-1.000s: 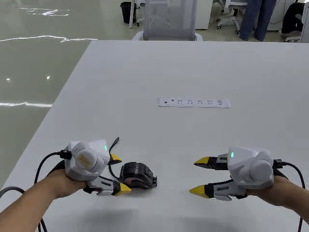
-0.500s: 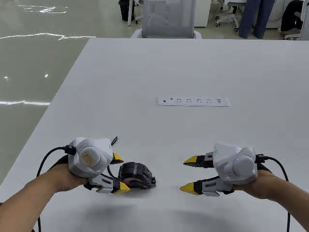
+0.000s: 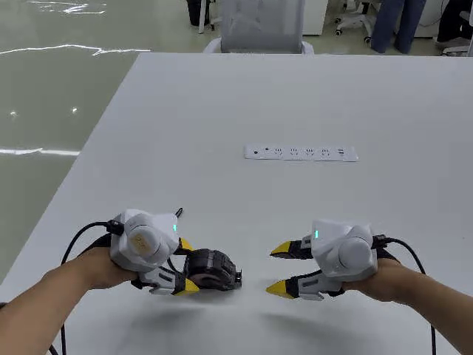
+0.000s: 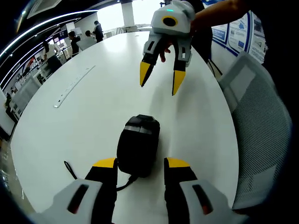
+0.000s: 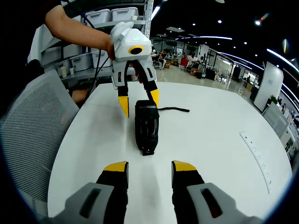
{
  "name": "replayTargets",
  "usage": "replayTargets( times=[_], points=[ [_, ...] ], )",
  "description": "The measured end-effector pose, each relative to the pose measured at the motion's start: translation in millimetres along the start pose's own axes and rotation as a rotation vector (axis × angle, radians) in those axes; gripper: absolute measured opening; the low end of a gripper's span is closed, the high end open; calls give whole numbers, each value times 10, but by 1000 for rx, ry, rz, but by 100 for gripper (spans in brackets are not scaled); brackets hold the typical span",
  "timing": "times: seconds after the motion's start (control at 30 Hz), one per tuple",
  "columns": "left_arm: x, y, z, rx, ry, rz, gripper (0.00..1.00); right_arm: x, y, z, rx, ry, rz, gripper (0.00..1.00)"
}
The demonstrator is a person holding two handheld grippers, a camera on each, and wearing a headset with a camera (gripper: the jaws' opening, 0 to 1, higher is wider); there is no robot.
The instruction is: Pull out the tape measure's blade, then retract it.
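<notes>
A black tape measure lies on the white table near its front edge, blade retracted. My left gripper is open, and its yellow-tipped jaws straddle the case's rear end; in the left gripper view the tape measure sits just ahead of my left gripper. My right gripper is open with nothing in it, a short gap to the right of the case, pointing at it. In the right gripper view, my right gripper faces the tape measure and the left gripper behind it.
A white power strip lies flat mid-table. An office chair stands at the far edge. The tape's black wrist strap trails on the table. Cables run back from both grippers. People stand in the far background.
My right gripper has moved left toward the tape measure, narrowing the gap. The left gripper and the tape measure have stayed put.
</notes>
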State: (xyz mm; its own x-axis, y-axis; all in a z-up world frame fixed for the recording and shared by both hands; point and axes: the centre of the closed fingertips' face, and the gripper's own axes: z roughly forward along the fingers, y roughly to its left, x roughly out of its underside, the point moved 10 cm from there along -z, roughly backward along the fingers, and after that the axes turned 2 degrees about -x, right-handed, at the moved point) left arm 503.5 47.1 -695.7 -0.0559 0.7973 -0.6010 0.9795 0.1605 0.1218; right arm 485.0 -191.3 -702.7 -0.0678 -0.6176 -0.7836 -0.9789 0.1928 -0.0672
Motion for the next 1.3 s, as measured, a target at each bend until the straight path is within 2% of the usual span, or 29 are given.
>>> replayTargets(
  times=[0.3,0.93,1.3],
  points=[
    [-11,53,44,14,3,42,30,-12,-41,211,-40,19,-20,33],
    [-33,88,89,40,10,80,27,-35,-61,583,-108,53,-70,25],
    [-42,89,90,43,27,90,26,8,-73,693,-130,87,-72,18]
  ],
)
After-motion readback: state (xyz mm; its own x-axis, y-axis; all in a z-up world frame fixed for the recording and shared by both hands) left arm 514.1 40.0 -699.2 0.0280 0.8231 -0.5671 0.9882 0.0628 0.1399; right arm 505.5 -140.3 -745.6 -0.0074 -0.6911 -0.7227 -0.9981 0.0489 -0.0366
